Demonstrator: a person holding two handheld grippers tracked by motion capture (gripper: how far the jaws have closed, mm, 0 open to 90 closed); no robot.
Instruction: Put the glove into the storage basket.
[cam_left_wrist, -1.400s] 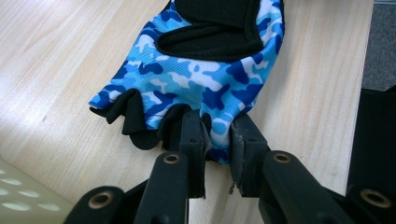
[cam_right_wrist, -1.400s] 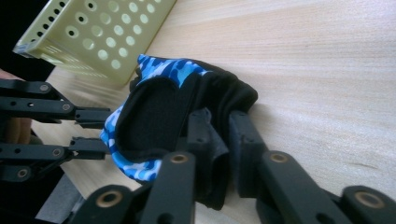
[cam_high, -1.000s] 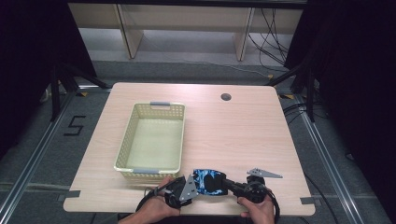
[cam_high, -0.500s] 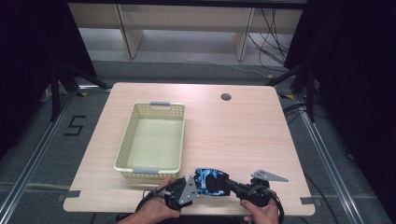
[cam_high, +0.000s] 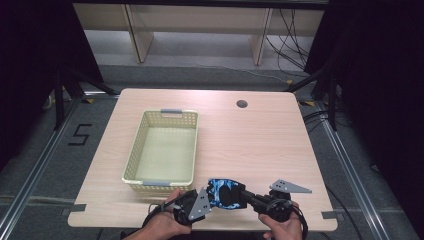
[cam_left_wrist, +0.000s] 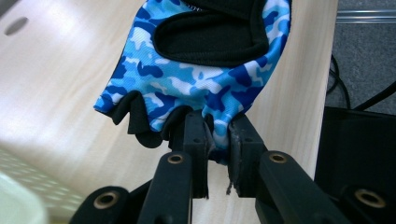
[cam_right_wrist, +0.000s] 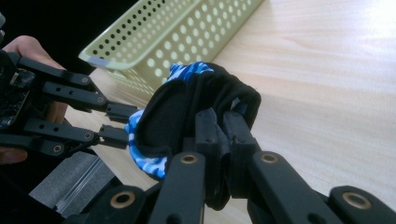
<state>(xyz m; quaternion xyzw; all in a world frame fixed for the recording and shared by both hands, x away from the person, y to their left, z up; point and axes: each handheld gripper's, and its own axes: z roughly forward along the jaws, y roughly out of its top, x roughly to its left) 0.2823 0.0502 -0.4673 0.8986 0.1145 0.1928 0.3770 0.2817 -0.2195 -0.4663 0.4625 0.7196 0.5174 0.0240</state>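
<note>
A blue camouflage fingerless glove with black palm patches hangs between both grippers, just above the table's near edge. My left gripper is shut on the glove's finger end, cloth pinched between the pads. My right gripper is shut on the black cuff end of the glove. In the right gripper view the left gripper holds the blue edge from the far side. A yellow perforated basket stands just left of the glove and has nothing in it.
The wooden table has a round cable hole at the back right. Its near edge runs under both hands. Grey floor with cables lies to the right, and shelving legs stand behind the table.
Both hands have lifted slightly, raising the glove a little off the table. Both grips are unchanged.
</note>
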